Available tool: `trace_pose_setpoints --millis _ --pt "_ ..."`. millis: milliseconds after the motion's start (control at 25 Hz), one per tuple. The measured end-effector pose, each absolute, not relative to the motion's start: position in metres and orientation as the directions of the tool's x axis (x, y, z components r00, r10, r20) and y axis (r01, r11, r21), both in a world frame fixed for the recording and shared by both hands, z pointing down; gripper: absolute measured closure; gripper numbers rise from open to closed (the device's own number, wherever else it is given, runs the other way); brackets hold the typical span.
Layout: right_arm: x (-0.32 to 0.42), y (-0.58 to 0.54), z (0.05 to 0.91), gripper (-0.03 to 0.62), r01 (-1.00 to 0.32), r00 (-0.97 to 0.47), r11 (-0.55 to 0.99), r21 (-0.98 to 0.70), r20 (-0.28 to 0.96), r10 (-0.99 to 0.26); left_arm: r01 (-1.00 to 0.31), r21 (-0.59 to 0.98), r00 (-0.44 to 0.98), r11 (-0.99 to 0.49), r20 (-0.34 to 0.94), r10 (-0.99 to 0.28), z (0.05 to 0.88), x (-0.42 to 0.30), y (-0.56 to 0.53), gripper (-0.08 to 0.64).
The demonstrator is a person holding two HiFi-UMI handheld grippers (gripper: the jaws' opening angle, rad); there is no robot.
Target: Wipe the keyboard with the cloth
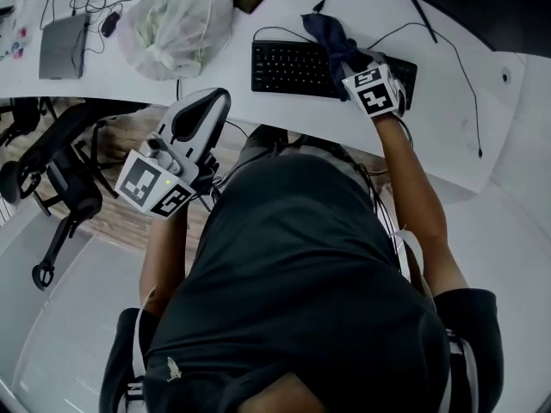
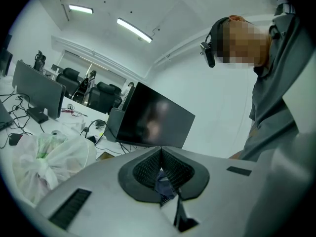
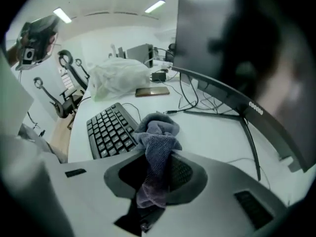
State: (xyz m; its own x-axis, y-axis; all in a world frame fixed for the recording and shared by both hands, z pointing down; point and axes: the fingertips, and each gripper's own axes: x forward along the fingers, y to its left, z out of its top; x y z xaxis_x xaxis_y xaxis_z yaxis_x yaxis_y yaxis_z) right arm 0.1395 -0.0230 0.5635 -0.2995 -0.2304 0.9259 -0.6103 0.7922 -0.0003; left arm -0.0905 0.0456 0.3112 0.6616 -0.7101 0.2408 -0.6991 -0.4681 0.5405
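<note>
— Well, on the head view, where is the cloth (image 1: pixel 331 34)?
— Pinched in the right gripper (image 1: pixel 348 60), bunched over the right end of the keyboard (image 1: pixel 288 69). The keyboard's long side runs left to right along the desk (image 1: pixel 224 69), so nearly all the keys lie left of the cloth. The left gripper (image 1: pixel 218 101) hangs off the desk's near edge, well apart from it.
— And the left gripper view?
— Jaws pressed together with nothing held. A monitor (image 2: pixel 153 122) and a plastic bag (image 2: pixel 49 162) lie beyond.
— The right gripper view?
— Jaws clamped on the cloth, which droops between them, with the keys just to the left. I'd judge a leftward sweep is unobstructed. The bag, a phone (image 3: pixel 152 91) and the cables (image 3: pixel 190 95) sit on the far side.
</note>
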Motion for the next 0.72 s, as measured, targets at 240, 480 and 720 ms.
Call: trace_pose_setpoints --millis 240,480,720 --pt "0.128 0.090 0.579 0.505 -0.560 -0.328 0.813 -0.158 0.944 -0.042 -0.724 0.538 0.626 -0.431 0.249 -0.739 0.318 -0.119 0.042 0.555" --pt "0.122 -0.005 0.572 0.505 -0.586 -0.316 0.808 -0.052 0.934 -0.168 -0.747 0.533 0.592 -0.399 0.260 -0.763 0.335 -0.148 0.027 0.555" --pt "0.126 0.046 0.580 0.505 -0.608 -0.274 0.790 -0.071 0.954 -0.125 -0.761 0.510 0.568 -0.402 0.222 -0.793 0.333 -0.170 0.011 0.555"
